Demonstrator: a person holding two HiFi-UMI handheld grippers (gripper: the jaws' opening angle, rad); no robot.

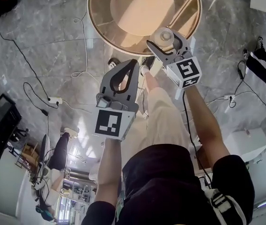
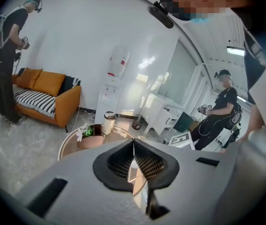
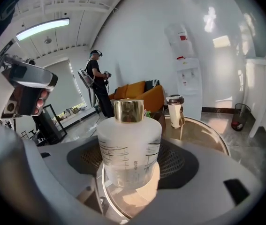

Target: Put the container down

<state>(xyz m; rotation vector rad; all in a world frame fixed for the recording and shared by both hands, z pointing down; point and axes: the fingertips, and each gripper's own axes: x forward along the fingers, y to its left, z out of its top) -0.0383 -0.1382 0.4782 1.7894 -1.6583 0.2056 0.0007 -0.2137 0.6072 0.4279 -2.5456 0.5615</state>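
Nearest you, your right gripper (image 1: 162, 37) had its jaws shut on the container (image 3: 129, 149), one pad on either side of its wide body, below the shoulder. That looked like the right place to hold it. The gold cap (image 3: 128, 110) is narrow and smooth and would likely twist free if you took it there. The frosted wall looked stiff and probably slick, so firm, even pressure seemed wiser than a hard squeeze; whether it was full, I couldn't tell.

Your left gripper (image 1: 133, 64) had its jaws pressed together on nothing and was held apart from the container.

The container was upright over the near rim of the round table (image 3: 203, 130), though I couldn't tell whether its base was touching. Farther across the table stood a small white jar (image 3: 175, 110), and beyond it an orange sofa (image 3: 140, 93).
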